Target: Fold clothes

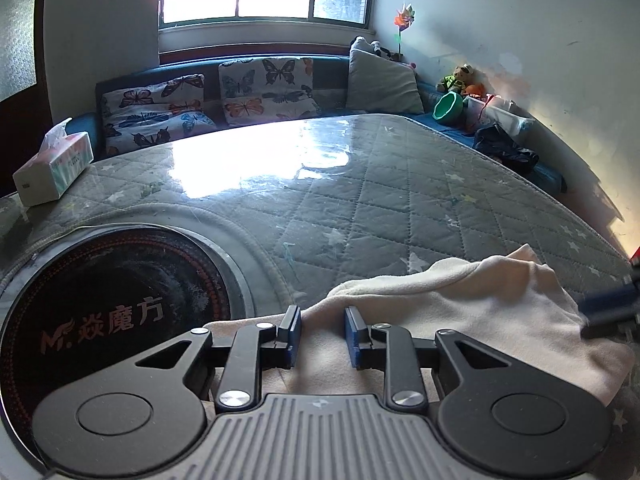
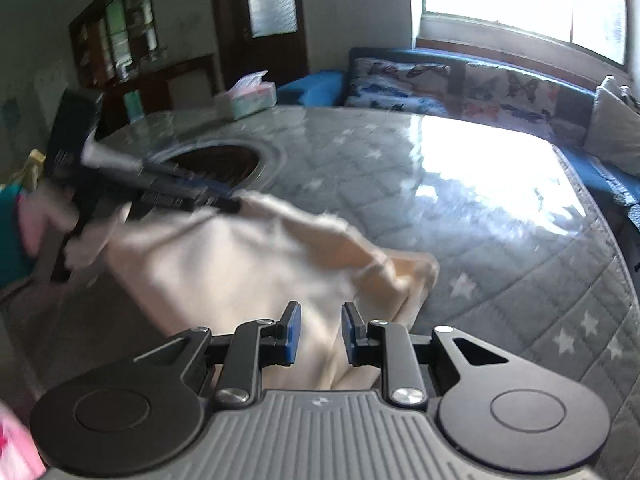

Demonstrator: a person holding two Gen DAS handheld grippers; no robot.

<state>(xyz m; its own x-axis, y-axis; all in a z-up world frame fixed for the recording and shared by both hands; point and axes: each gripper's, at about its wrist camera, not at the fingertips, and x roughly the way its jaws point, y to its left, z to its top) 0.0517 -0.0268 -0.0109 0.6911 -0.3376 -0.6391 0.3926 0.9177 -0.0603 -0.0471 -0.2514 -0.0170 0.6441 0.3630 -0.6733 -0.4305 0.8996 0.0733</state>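
While we work the cream-coloured, soft fleecy garment (image 1: 460, 308) across the counter (image 1: 360, 200), the main risk we judge is losing one edge of it mid-fold. Our left tool (image 1: 320, 336) has its blue-padded jaws set narrowly apart with a ridge of the cloth lying between them; from its own view we cannot tell whether the pads actually press on the fabric or merely straddle it. Our right tool (image 2: 318, 334) stands the same way, jaws narrowly parted with cream cloth running between them, and again the grip itself is not clear to us. If either hold is loose, a pull would let the cloth slide out and the fold would collapse into a heap.

A second hazard is the round black glass cooktop (image 1: 120, 320) sunk into the counter just beside the garment on the left; a dragged hem could bunch on its raised metal rim. The right view is smeared, so fast travel may also tug the fabric unevenly.

The garment lies at the near edge of the counter, bunched and partly lifted between the two tools, matte and thick-looking, with rounded folds. Grey quilted, star-printed padding under a glossy clear sheet covers the counter, which should let cloth slip easily. A white cardboard tissue box (image 1: 52, 168) sits at the far left corner, well apart.
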